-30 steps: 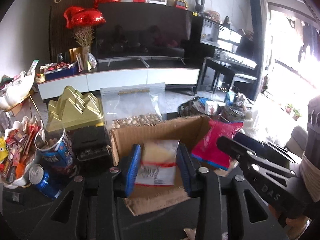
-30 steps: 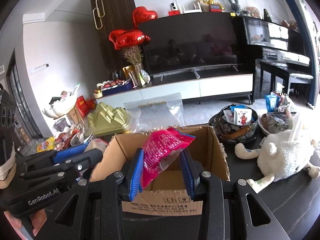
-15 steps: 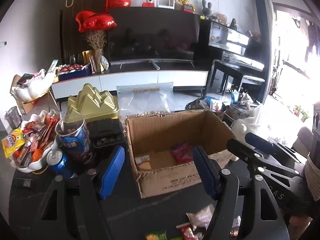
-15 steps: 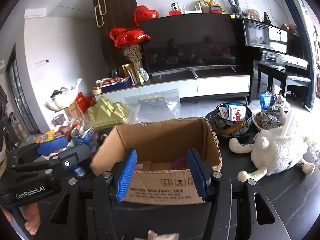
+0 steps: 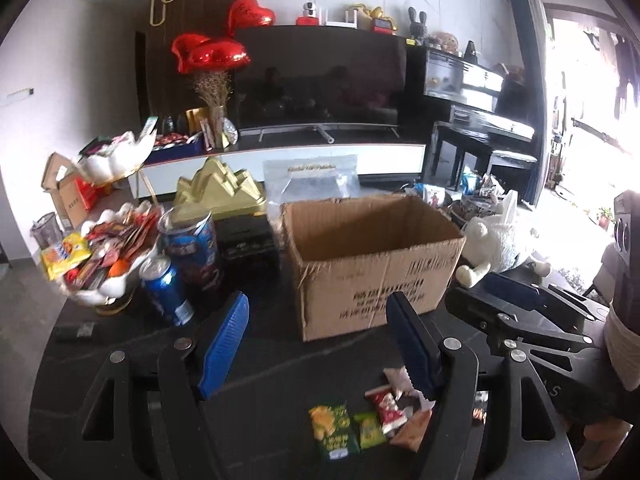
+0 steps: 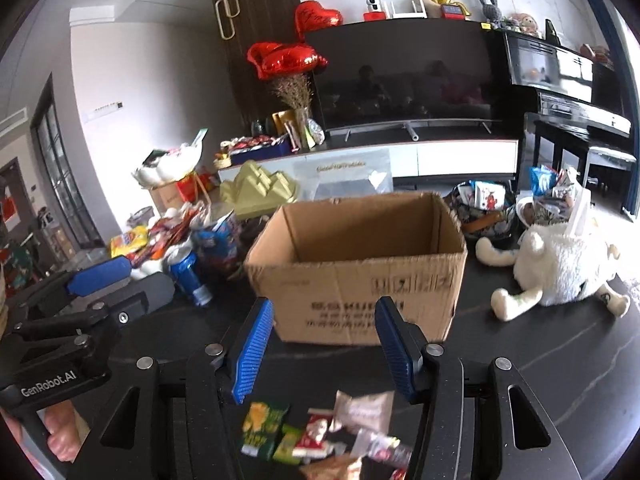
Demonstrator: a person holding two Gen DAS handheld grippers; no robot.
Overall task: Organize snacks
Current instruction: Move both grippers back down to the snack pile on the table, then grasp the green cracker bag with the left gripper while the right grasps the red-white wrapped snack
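An open cardboard box (image 5: 372, 256) stands on the dark table; it also shows in the right wrist view (image 6: 360, 264). Its inside is hidden from both views. Several small snack packets (image 5: 360, 424) lie on the table in front of it, seen in the right wrist view (image 6: 324, 432) too. My left gripper (image 5: 320, 344) is open and empty, above the packets and short of the box. My right gripper (image 6: 324, 348) is open and empty, also above the packets, to the right of the left one.
Left of the box stand a blue can (image 5: 164, 288), a blue snack tub (image 5: 192, 248), a black case (image 5: 248, 240) and a white bowl of sweets (image 5: 104, 256). A white plush toy (image 6: 560, 268) and bowls of snacks (image 6: 484, 208) lie right of the box.
Both grippers let go of their packets into the box, opened, and pulled back and down toward the loose packets in front of it.
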